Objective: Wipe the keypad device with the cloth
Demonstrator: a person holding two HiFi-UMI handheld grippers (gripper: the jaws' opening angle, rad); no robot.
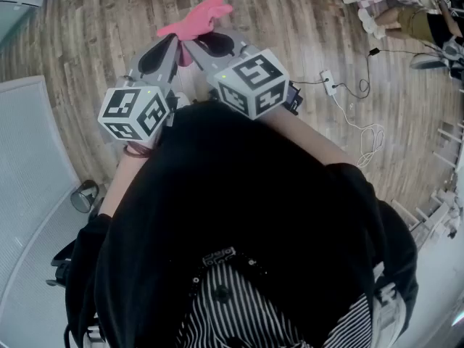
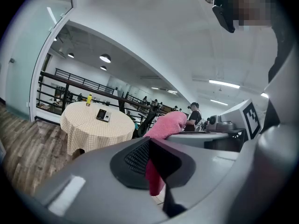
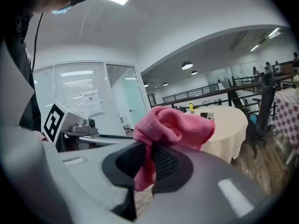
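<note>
Keypad device (image 2: 103,115): lies flat on a round table (image 2: 96,132) with a checked cover, far across the room from both grippers, near a yellow bottle (image 2: 88,99). It is small in both gripper views. It reads as a dark slab, face up, with its long side running roughly across the left gripper view and dipping a little to the right. Which end carries the keys cannot be told. Cloth (image 1: 197,19): pink, bunched, held in the air over the wooden floor (image 1: 304,20) and well apart from the device. Left gripper (image 1: 172,43): jaws closed onto a strip of the cloth, which shows red between the dark pads in its own view. Right gripper (image 1: 200,46): jaws likewise pressed onto the cloth, a fold hanging down between the pads and the bulk piled above them. Both grippers sit side by side close to the person's chest, tips nearly together. The cloth's loose end sticks out past the tips, away from the body, so its long axis runs along the jaws. Progress, by judgement: the cloth is secured and no wiping has begun. Left to do: close the gap to the table, bring the cloth down onto the device face, rub across it.
</note>
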